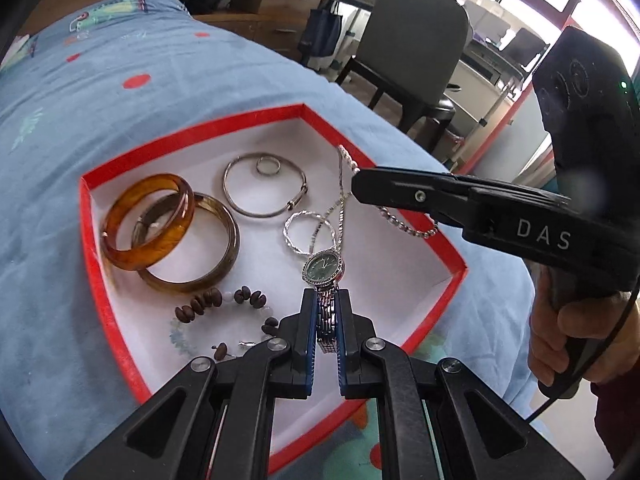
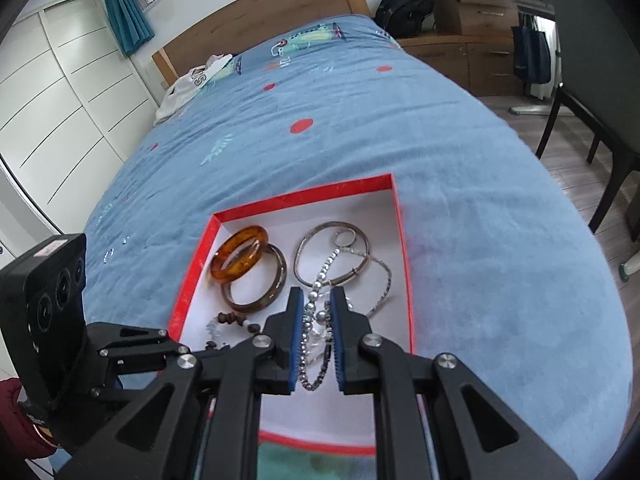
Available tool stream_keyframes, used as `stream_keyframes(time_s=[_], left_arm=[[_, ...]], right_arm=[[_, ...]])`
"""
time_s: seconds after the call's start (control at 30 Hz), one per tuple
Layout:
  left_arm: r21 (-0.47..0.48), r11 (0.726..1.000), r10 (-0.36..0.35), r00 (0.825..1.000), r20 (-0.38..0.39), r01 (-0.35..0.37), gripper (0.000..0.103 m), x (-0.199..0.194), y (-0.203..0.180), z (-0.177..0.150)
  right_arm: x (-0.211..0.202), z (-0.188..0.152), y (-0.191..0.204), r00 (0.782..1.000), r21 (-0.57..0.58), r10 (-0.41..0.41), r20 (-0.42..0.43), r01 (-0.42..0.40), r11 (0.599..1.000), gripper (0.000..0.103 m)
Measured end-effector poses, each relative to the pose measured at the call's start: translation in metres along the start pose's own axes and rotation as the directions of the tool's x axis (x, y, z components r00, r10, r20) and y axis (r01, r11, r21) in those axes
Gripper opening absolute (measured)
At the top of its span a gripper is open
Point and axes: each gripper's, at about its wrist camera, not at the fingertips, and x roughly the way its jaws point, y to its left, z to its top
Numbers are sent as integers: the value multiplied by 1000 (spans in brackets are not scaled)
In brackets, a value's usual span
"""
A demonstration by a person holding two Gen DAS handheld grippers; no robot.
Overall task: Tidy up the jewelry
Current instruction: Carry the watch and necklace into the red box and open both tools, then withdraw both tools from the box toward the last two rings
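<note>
Clamped between the blue pads of the left gripper (image 1: 327,320) is the metal band of a green-faced watch (image 1: 323,270), whose dial is seen just beyond the fingertips, at twelve o'clock from them. Over the same red-rimmed box (image 1: 90,216), a pearl strand (image 2: 310,320) is held together with thin silver chain by the closed fingers of the right gripper (image 2: 316,316), the strands hanging between the pads. On the white floor of the box, a brown bead bracelet (image 1: 224,312) is found at nine o'clock from the left gripper. Farther in, at about ten o'clock, an amber bangle (image 1: 148,226) is propped on a darker olive bangle (image 1: 192,248). At twelve o'clock a twisted silver ring-shaped bangle (image 1: 308,228) is seen, and beyond it a thin silver bangle (image 1: 264,190) with a small ring (image 1: 268,166) inside its hoop. The box is set on a blue bedspread (image 2: 360,120).
</note>
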Motion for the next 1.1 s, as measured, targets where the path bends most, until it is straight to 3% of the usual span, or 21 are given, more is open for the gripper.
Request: stream_keyframes(time_s=[0.53, 0.8, 1.1], left_arm=[[-10, 1000, 25, 999, -31, -25, 9, 11, 5, -5], [6, 1000, 23, 1000, -3, -23, 38, -1, 0, -2], [12, 999, 33, 997, 64, -34, 45, -48, -9, -3]], right_arm=[[15, -7, -12, 1000, 0, 13, -25, -13, 1000, 15], [1, -4, -7, 1000, -4, -2, 3, 2, 1000, 15], [-41, 1, 9, 997, -13, -55, 46, 55, 998, 20]])
